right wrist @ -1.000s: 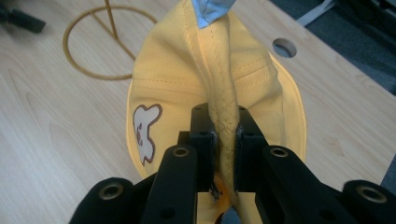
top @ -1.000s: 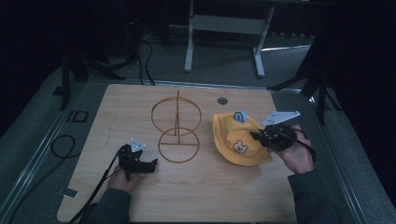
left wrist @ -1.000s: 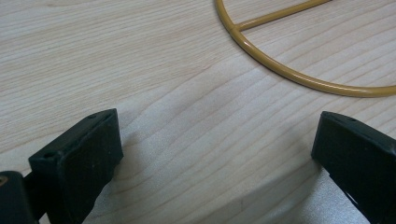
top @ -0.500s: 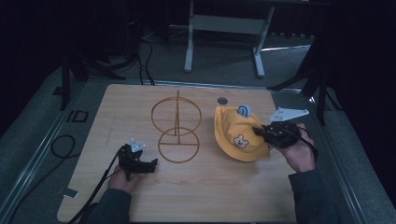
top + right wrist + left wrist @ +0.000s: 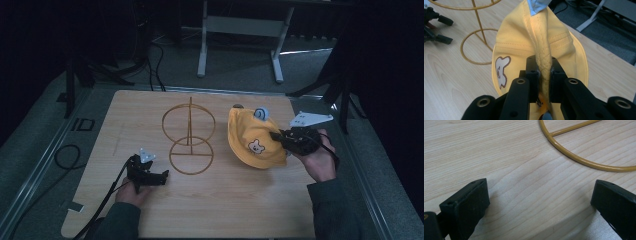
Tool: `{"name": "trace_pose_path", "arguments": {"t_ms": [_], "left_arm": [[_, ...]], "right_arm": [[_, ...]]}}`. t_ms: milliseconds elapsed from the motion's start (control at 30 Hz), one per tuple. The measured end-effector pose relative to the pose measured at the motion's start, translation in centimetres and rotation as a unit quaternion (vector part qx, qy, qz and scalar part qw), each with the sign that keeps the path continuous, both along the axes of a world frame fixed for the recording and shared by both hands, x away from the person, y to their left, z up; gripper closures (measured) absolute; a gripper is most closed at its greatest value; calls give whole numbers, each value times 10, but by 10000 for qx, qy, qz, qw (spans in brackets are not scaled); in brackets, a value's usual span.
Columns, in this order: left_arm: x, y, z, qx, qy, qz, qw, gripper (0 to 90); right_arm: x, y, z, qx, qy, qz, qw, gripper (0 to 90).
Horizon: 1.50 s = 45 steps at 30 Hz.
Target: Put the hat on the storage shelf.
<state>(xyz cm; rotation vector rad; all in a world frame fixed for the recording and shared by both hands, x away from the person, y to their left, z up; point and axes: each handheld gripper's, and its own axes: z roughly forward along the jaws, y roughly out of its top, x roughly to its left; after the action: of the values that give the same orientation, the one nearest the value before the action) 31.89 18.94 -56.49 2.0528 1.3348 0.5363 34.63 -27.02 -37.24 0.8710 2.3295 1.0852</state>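
High view: right gripper (image 5: 278, 137) is pinching the yellow cap (image 5: 254, 138) at its edge, lifting it beside the wire stand (image 5: 189, 132), likely to hang it. Left gripper view: jaws are standing wide apart, idling over the table (image 5: 506, 167). Right gripper view: jaws are clamping a cap fold.

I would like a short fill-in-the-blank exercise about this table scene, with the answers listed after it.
1. The right gripper is shut on the brim of a ____ cap.
2. The left gripper rests on the table with its jaws ____.
3. The wire stand is ____ in colour.
4. The cap's front shows a small ____ face.

Answers: yellow; open; gold; bear
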Motion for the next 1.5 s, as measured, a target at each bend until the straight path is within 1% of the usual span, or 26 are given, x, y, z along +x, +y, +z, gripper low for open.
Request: {"name": "trace_pose_path", "arguments": {"t_ms": [233,433,667,933,1333,1500], "left_arm": [[0,0,0,-13,-4,7,10000,19],[0,0,0,0,1,-2,10000,19],[0,0,0,2,9,-7,10000,19],[0,0,0,1,9,-6,10000,19],[0,0,0,2,8,-7,10000,18],[0,0,0,-7,2,2,10000,19]], "right_arm": [[1,-1,4,185,-140,111,9997,816],[2,-1,7,393,-281,191,9986,816],[3,2,14,525,-433,282,9973,816],[6,5,21,616,-529,326,9962,816],[8,7,33,682,-598,396,9951,817],[8,6,39,747,-650,422,9942,817]]}}
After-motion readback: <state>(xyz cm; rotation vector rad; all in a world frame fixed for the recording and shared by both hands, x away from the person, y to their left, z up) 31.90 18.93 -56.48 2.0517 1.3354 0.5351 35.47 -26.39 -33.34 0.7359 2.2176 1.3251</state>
